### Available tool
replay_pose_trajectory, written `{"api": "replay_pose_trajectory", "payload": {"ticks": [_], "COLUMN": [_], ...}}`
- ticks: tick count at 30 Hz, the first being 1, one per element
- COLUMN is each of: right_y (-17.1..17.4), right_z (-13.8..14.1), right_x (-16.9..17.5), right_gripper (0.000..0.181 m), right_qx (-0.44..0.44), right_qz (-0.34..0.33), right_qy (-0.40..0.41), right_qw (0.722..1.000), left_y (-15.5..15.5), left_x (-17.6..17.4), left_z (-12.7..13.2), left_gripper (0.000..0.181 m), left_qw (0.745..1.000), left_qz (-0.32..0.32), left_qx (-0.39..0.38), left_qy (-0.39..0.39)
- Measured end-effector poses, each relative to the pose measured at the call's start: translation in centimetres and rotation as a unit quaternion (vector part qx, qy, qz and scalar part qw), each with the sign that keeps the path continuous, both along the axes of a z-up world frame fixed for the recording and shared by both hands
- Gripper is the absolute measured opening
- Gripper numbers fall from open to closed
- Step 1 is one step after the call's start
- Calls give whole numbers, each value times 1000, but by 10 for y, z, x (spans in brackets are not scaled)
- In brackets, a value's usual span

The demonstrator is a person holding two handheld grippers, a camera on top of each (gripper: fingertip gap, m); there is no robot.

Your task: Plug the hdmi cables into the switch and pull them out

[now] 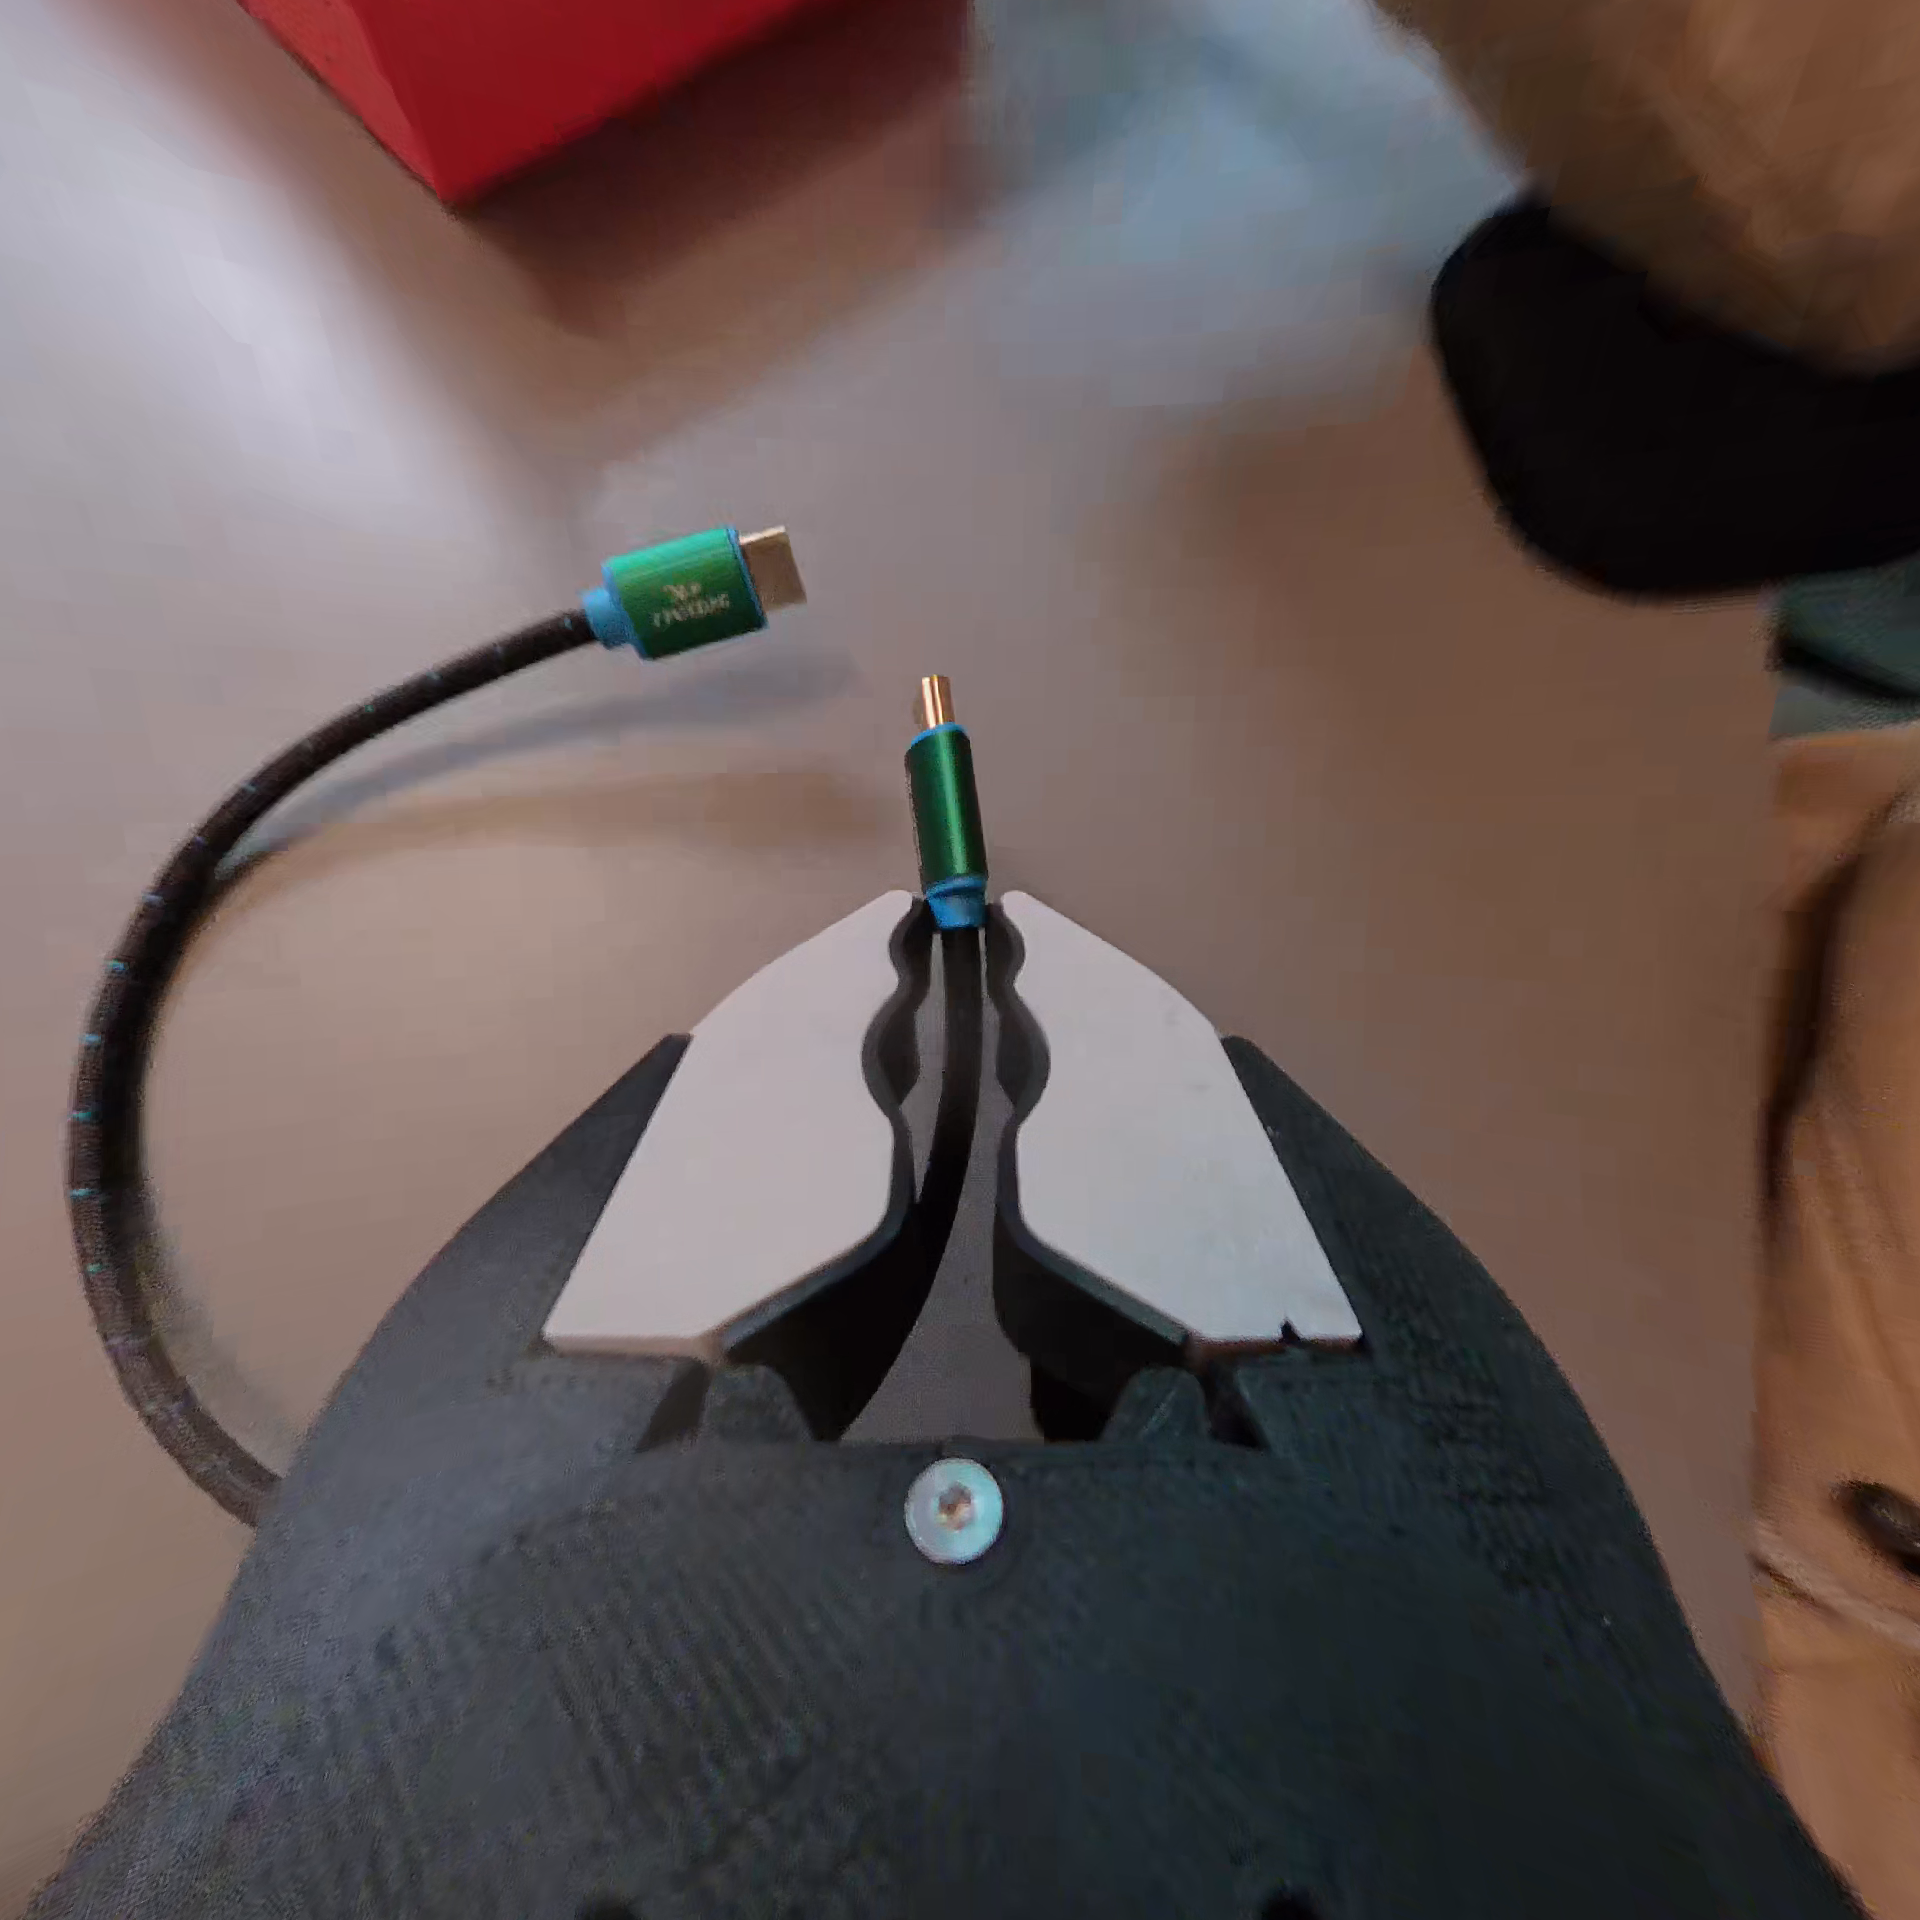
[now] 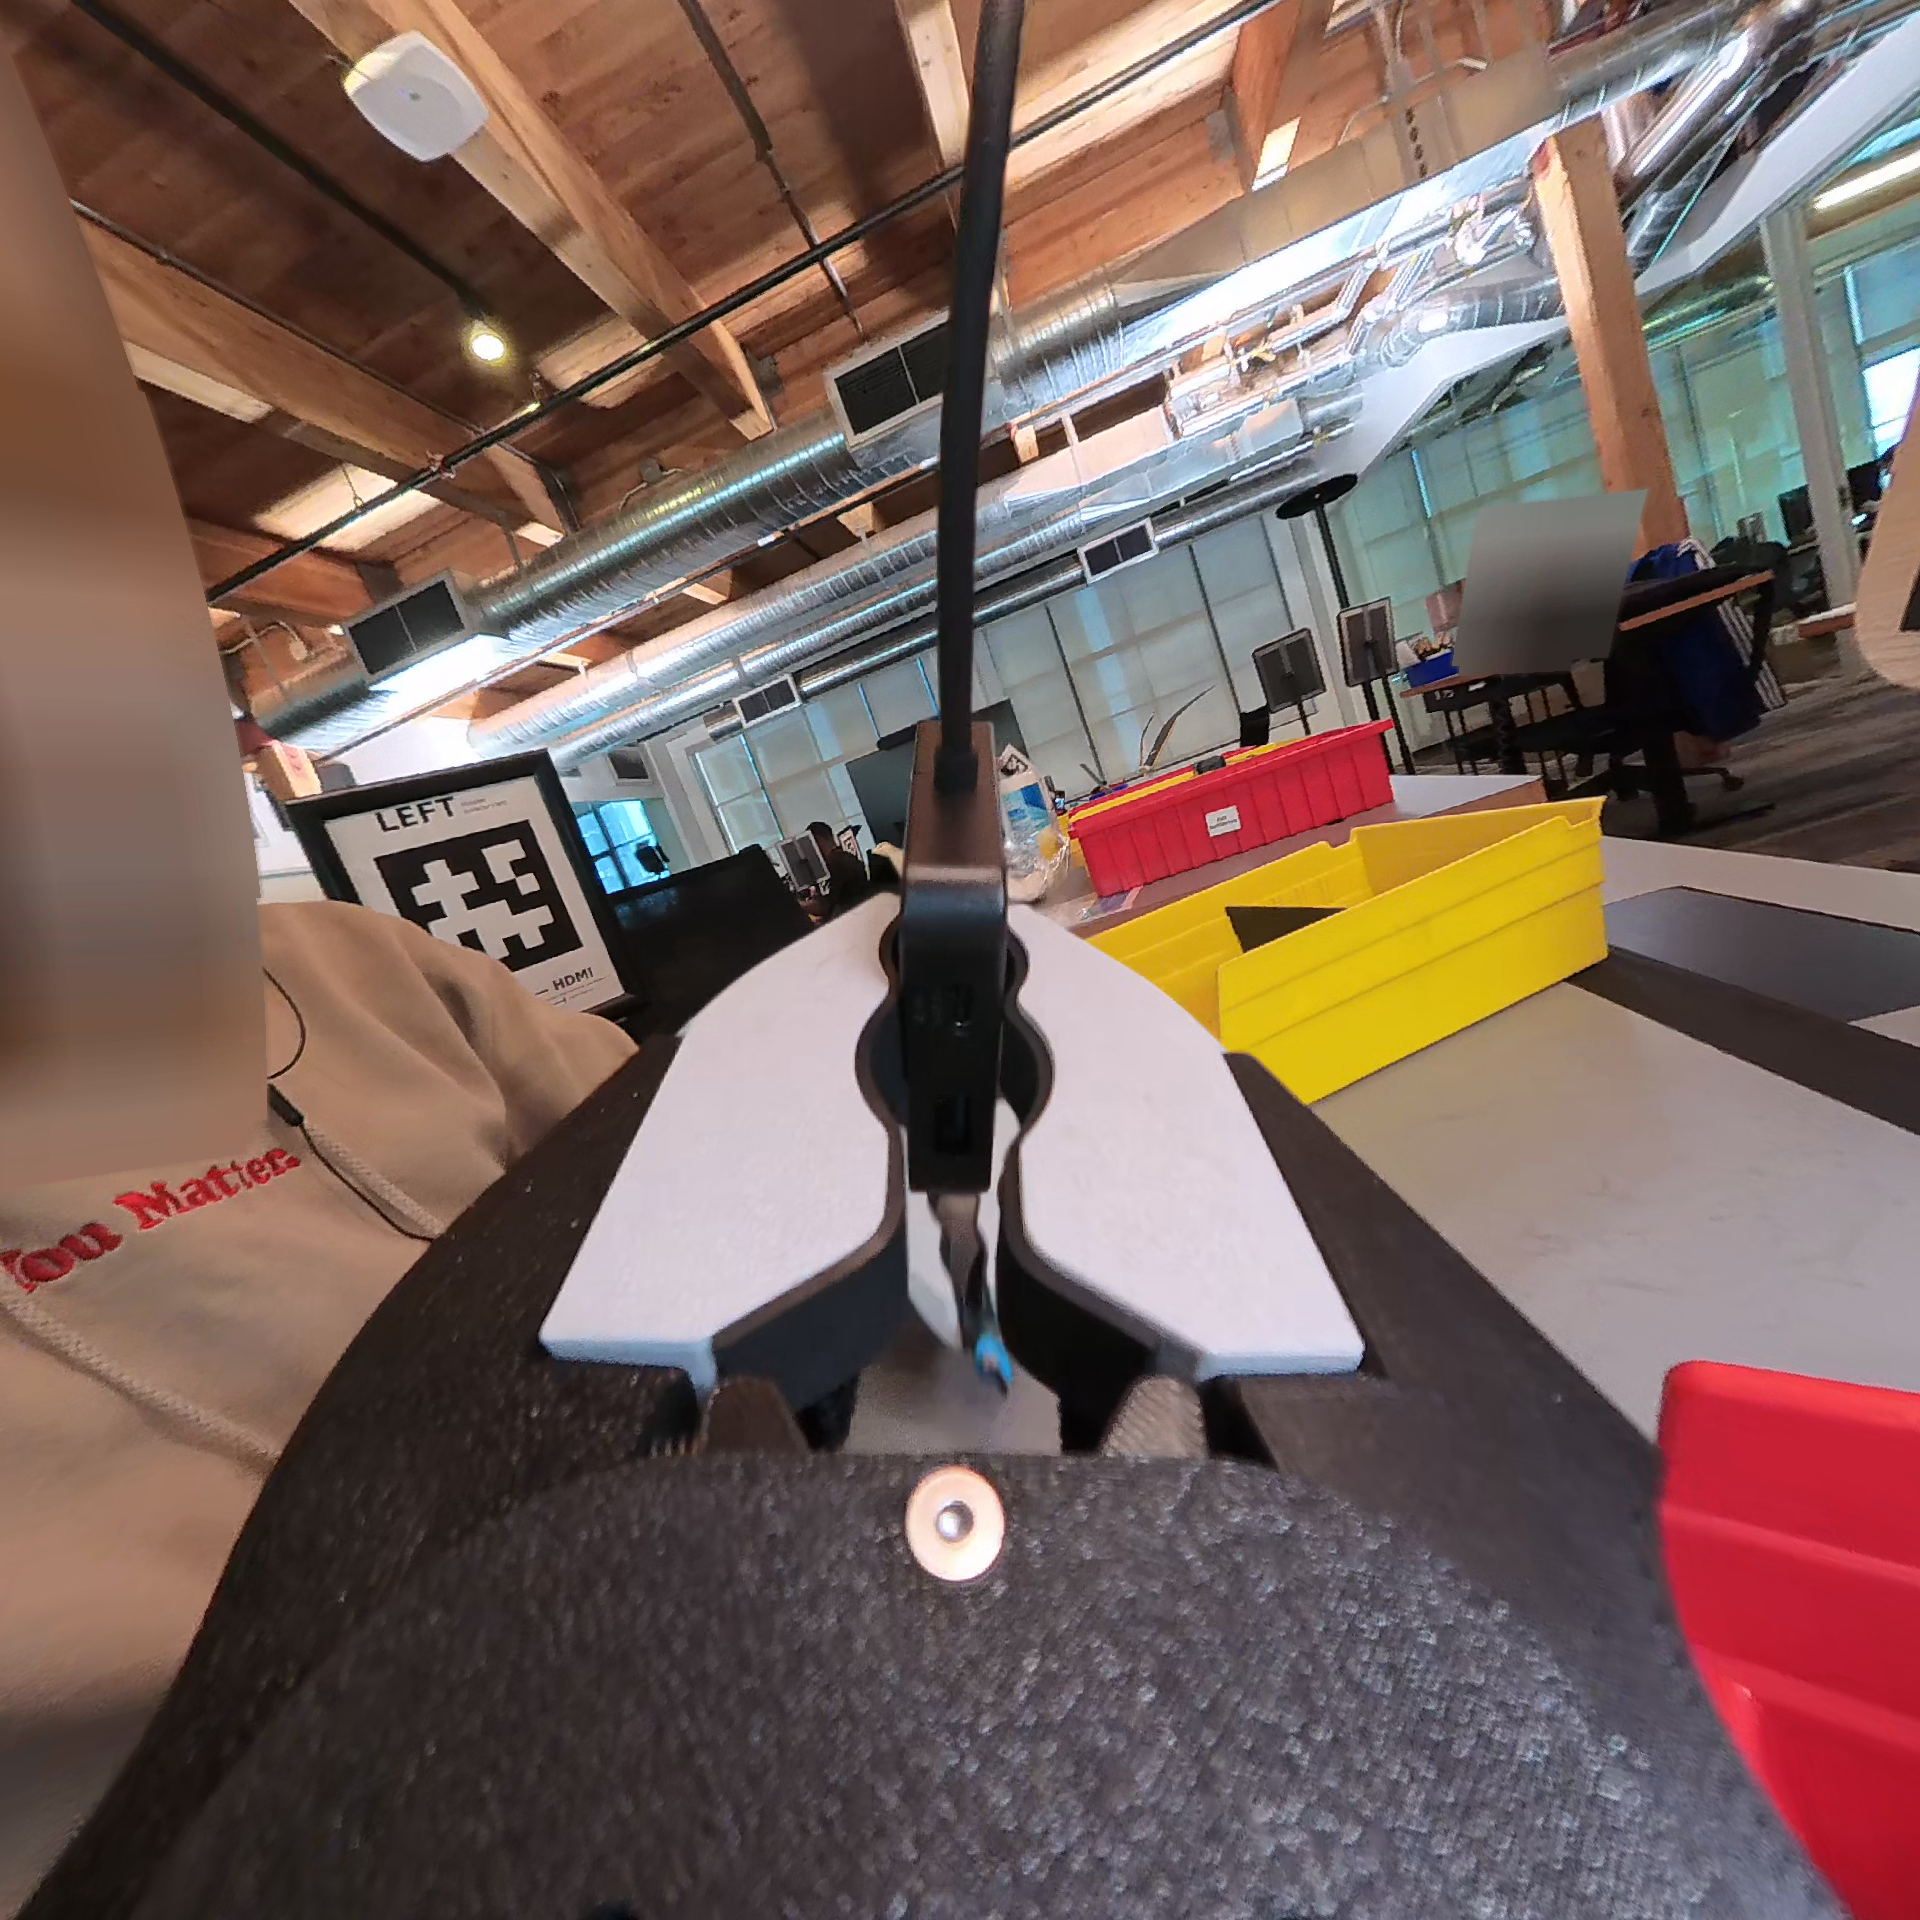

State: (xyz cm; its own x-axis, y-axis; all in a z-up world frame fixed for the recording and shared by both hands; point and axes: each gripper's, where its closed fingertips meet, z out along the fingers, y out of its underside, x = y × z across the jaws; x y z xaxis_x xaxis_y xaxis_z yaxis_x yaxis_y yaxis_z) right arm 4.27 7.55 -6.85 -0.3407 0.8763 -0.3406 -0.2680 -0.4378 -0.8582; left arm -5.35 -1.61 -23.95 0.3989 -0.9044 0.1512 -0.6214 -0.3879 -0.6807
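Holding the work up off the beige table (image 1: 1299, 935), both grippers are loaded. Taking the black HDMI switch (image 2: 951, 935) as the landmark: the right gripper (image 2: 954, 914) is clamped on its flat body, edge-on between the white fingers (image 2: 769, 1122), with its own black lead (image 2: 977, 364) running straight up away from the gripper toward the ceiling. A small blue-tipped piece shows just behind the switch, inside the jaws; I cannot tell whether that is a plugged cable.

The left gripper (image 1: 956, 904) is closed on the braided HDMI cable (image 1: 951, 1091) right at the blue collar, so the green plug (image 1: 943, 810) stands beyond the fingertips, its long axis in line with the fingers and its gold tip forward. The cable's other green plug (image 1: 691, 592) hangs free, left of the held one.

The switch itself is not visible from the left wrist, so how plug and port line up cannot be judged; the left gripper must carry the plug, tip first, along that axis.
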Motion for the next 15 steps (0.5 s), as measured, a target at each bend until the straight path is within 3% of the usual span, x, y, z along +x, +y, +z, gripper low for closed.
{"api": "replay_pose_trajectory", "payload": {"ticks": [1,8,11,15], "right_y": [-2,-19,-23,-25], "right_z": [-2,-16,-21,-33], "right_x": [-1,-13,-17,-24], "right_gripper": [13,13,13,13], "right_qx": [2,16,24,36], "right_qz": [7,56,60,62], "right_qy": [-4,-38,-54,-89], "right_qw": [1000,998,996,993], "left_y": [3,27,32,30], "left_x": [0,13,21,28], "left_z": [14,106,118,105], "left_gripper": [10,10,10,10], "left_qw": [1000,996,995,992], "left_qz": [-3,-49,-68,-87], "left_qx": [-13,-23,-28,-50], "left_qy": [-19,-73,-73,-80]}}
